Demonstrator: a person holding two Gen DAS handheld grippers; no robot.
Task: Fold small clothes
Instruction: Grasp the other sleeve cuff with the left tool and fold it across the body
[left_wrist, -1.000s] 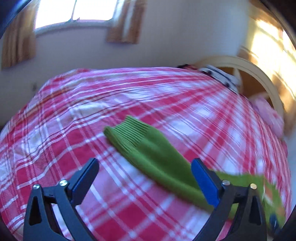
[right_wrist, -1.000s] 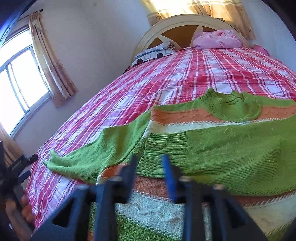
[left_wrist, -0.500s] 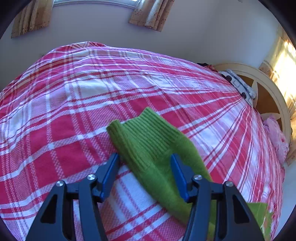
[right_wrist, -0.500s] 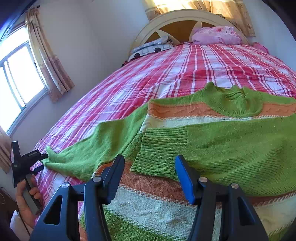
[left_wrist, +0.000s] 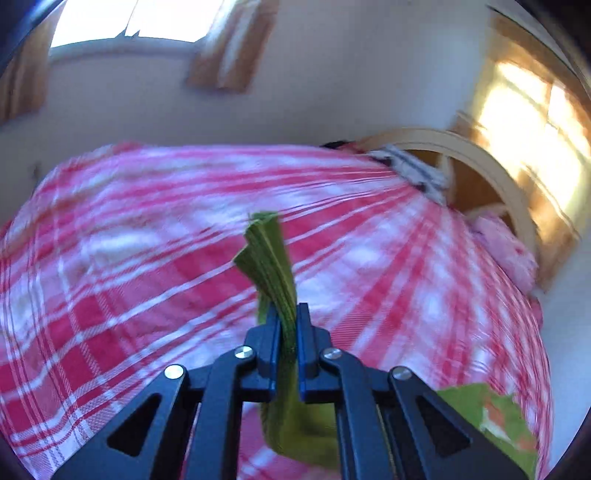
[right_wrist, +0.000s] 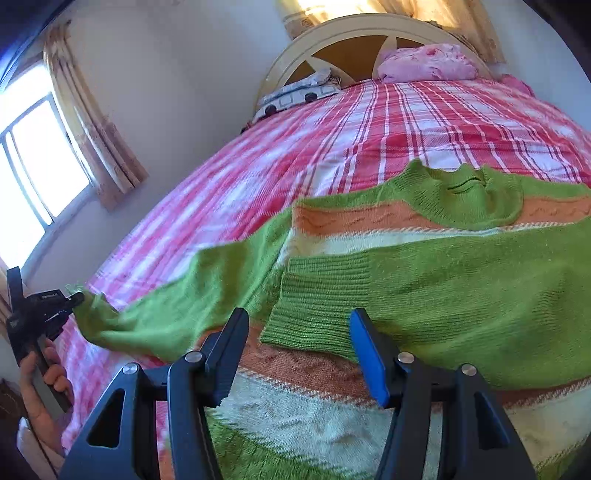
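left claw (left_wrist: 287, 334): jaws have just been closing, now pinched tight on the ribbed cuff (left_wrist: 271, 264) of the sweater's left sleeve (right_wrist: 173, 306), knit bunched edge-on between the pads
why that grip: cuff is the sleeve's free end, so it looks like the handle for swinging the sleeve over the body
right claw (right_wrist: 295, 350): about half open, nothing between the pads, hovering over the other cuff (right_wrist: 321, 295)
why it waits: that sleeve is already folded across the chest, probably ready to pin it flat
sweater (right_wrist: 443, 280): green, orange and cream stripes, flat on the plaid bed (right_wrist: 369, 125), near the foot end
sweater axis: collar (right_wrist: 476, 199) points to the headboard (right_wrist: 354, 33), hem away from it, long axis runs head to foot
held sleeve axis: crosswise to the body, from shoulder out to the window-side edge of the bed, cuff end lifted off the cover
folded sleeve axis: also crosswise, cuff pointing to the window side
person's hand (right_wrist: 44, 376): seen at the bed's edge gripping the left tool's handle
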